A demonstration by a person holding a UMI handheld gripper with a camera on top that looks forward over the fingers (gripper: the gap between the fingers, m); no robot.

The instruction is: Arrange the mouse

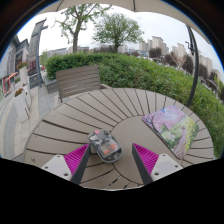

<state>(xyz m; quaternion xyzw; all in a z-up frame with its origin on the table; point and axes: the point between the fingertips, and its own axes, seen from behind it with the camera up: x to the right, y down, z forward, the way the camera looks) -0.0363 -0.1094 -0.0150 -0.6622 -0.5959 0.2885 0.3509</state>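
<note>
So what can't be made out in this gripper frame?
- Object between the pink pads: small, glinting; can't confirm it's a mouse, or that the fingers press it.
- Colourful mat on the round slatted table: print unreadable.
- Table's near edge: hidden behind the gripper.
- Distant buildings: too small.

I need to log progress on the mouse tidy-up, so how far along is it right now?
Done so far: the mouse appears picked up, sitting between the gripper fingers with both pink pads against it. In hand: it is being carried over the round wooden table. Left: setting it down, probably on the colourful mat lying beyond the fingers; nothing rests on that mat yet.
</note>
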